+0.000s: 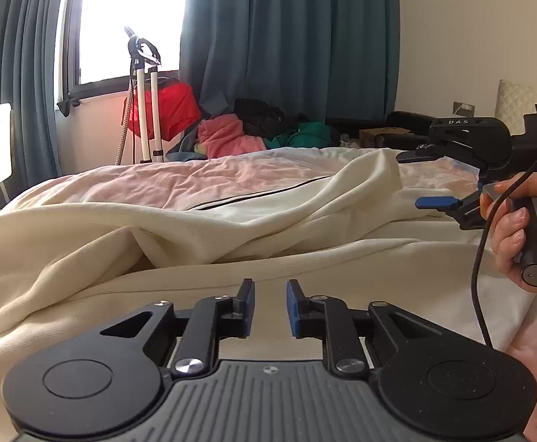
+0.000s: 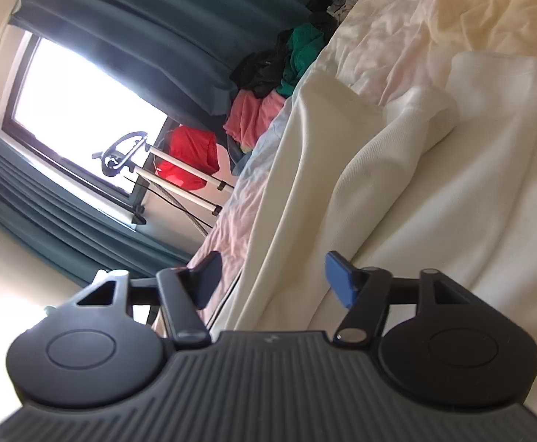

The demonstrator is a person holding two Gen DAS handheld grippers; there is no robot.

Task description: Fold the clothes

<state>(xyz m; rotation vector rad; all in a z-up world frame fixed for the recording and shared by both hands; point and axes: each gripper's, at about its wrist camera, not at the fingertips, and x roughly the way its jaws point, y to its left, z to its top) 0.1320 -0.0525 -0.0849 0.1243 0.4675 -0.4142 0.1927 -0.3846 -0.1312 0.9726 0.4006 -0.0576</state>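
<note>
Across the bed's pale, faintly pink crumpled sheet [image 1: 202,180] lies a large cream-white garment of ribbed knit fabric [image 1: 231,228], spread out but rumpled into long soft folds, with a thin dark line like a zip or piping [image 1: 261,193] running along one raised edge. In the right wrist view the same cloth shows a loose tube-shaped part, perhaps a sleeve [image 2: 389,147], lying bent over the flatter body of the garment.

The left gripper [image 1: 270,307] hovers low over the near part of the cream fabric, its blue-padded fingers [image 1: 293,309] parted by a narrow gap with nothing between them. The right gripper [image 2: 272,280] is rolled on its side above the garment's edge, its fingers spread wide and empty; the left wrist view shows it held by a hand [image 1: 515,228] at the right, a black cable [image 1: 480,265] hanging from it.

Beyond the bed sits a heap of pink, green and black clothes [image 1: 253,132], with a red bag [image 1: 169,108] on a white-legged stand [image 1: 147,110] beside it, under teal curtains [image 1: 286,37] and a bright window [image 1: 128,18].
</note>
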